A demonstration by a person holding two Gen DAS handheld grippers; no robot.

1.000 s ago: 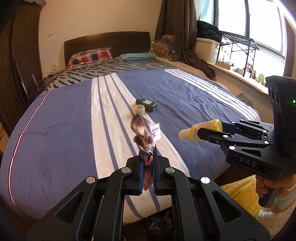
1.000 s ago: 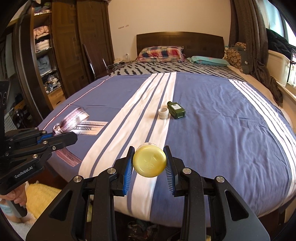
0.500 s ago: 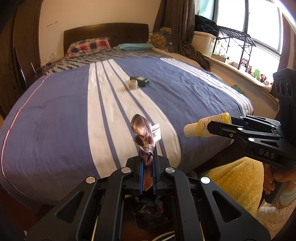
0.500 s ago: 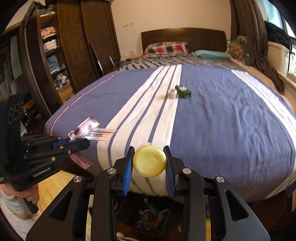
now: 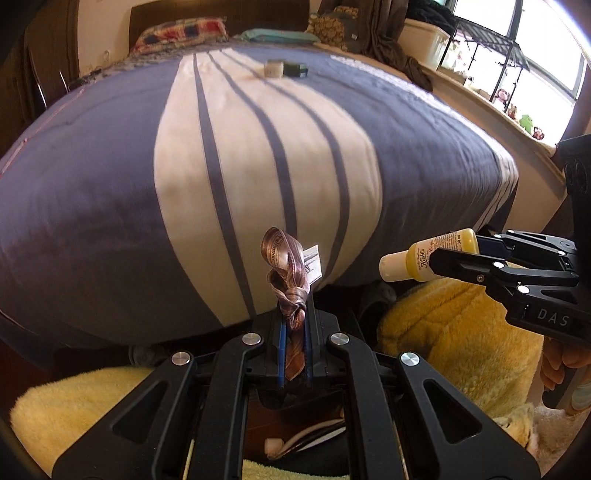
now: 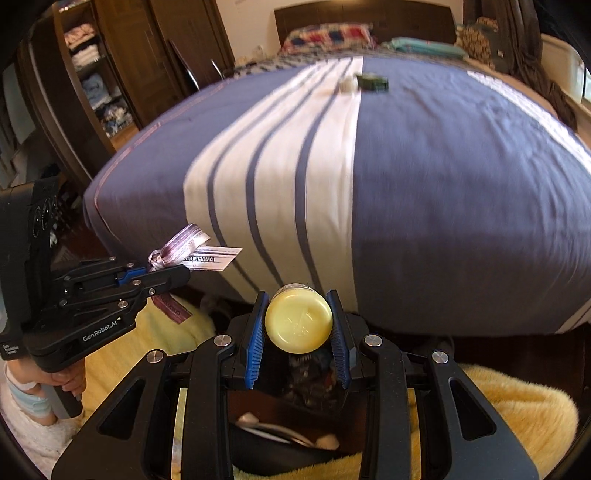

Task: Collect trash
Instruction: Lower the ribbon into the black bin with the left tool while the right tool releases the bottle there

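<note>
The left tool (image 5: 294,332) is gripping a ribbon (image 5: 284,258) while the right tool (image 6: 298,325), just beside it, is clamping a yellow bottle (image 6: 298,322) before the bed (image 6: 424,184).

Bin (image 6: 280,435) below our grippers mostly hidden by their frames; contents unreadable. We can't identify the small pale pot (image 5: 273,68) and green item (image 5: 294,69) far up the bed.

Taking the bed (image 5: 110,177) as landmark: a small jar (image 5: 273,68) and a box (image 5: 294,69) lie side by side on it near the pillows (image 5: 181,31). Below its foot sits a bin (image 6: 280,424), flanked by fluffy rugs (image 5: 450,332).
</note>
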